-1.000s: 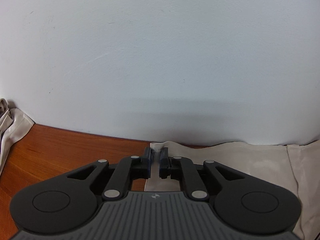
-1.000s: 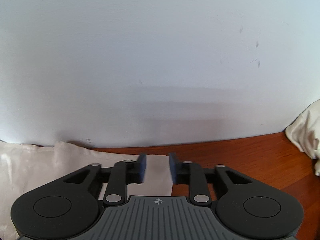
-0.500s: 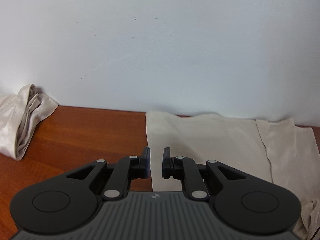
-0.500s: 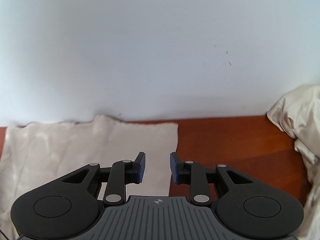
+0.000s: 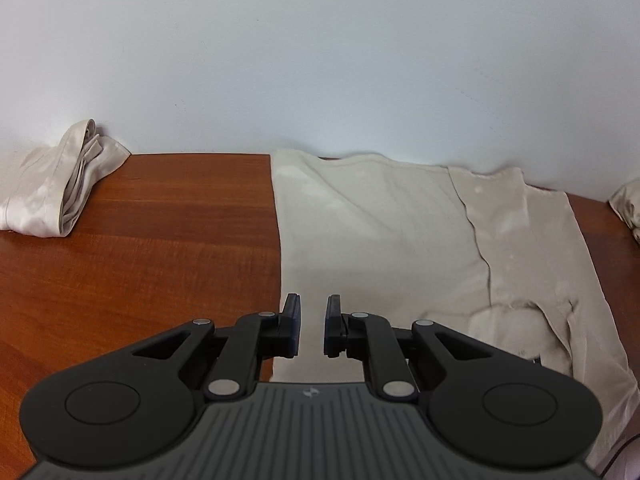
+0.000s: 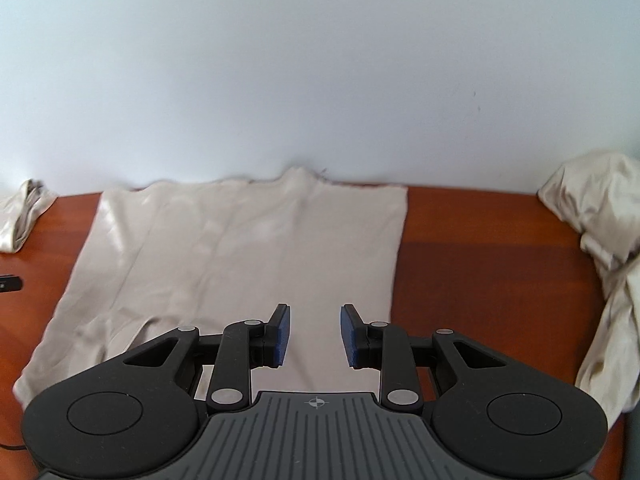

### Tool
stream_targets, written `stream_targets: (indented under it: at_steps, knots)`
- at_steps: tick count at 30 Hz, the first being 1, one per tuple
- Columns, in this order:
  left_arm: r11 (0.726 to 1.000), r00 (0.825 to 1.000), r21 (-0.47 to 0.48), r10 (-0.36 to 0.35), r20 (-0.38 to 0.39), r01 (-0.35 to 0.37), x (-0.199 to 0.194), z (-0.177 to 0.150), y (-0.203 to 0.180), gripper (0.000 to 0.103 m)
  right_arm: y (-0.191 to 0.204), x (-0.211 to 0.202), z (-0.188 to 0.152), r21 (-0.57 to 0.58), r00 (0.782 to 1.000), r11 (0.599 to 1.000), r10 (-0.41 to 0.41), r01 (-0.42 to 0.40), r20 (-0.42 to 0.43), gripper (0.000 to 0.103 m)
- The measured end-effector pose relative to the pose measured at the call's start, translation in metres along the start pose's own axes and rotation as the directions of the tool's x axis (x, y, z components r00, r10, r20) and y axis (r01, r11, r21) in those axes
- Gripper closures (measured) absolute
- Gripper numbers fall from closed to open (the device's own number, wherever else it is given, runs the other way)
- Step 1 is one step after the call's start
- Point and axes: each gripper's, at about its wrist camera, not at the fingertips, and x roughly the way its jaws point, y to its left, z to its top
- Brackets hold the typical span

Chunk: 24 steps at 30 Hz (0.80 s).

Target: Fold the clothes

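Altogether three beige garments: one shirt (image 5: 380, 240) flat on the wooden table (image 5: 160, 248) against the white wall (image 5: 320, 60), two bundles (image 5: 52, 192) (image 6: 600, 240) beside. Left gripper (image 5: 313, 328) and right gripper (image 6: 315, 334) are apart, empty.

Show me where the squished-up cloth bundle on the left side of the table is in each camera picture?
Left wrist view: the cloth bundle lies at the far left, against the wall.
Right wrist view: the same bundle peeks in at the far left edge, small.
Shared landmark: the flat beige shirt spread on the table.
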Motion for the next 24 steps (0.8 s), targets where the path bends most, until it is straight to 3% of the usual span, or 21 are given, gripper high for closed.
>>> stream_targets:
  at_steps: [11, 18, 24]
  knots:
    - [0.997, 0.995, 0.027, -0.073, -0.066, 0.075, -0.019, -0.06, -0.035, 0.088, 0.034, -0.005, -0.072, -0.012, 0.998, 1.0, 0.018, -0.019, -0.065, 0.071]
    - [0.993, 0.988, 0.049, -0.104, -0.117, 0.111, -0.008, -0.079, -0.052, 0.088, 0.052, 0.016, -0.106, -0.011, 0.992, 0.999, 0.03, -0.031, -0.121, 0.071]
    - [0.983, 0.98, 0.123, -0.115, -0.162, 0.136, 0.01, -0.094, -0.07, 0.088, 0.072, 0.038, -0.122, -0.034, 0.987, 0.998, 0.04, -0.046, -0.154, 0.068]
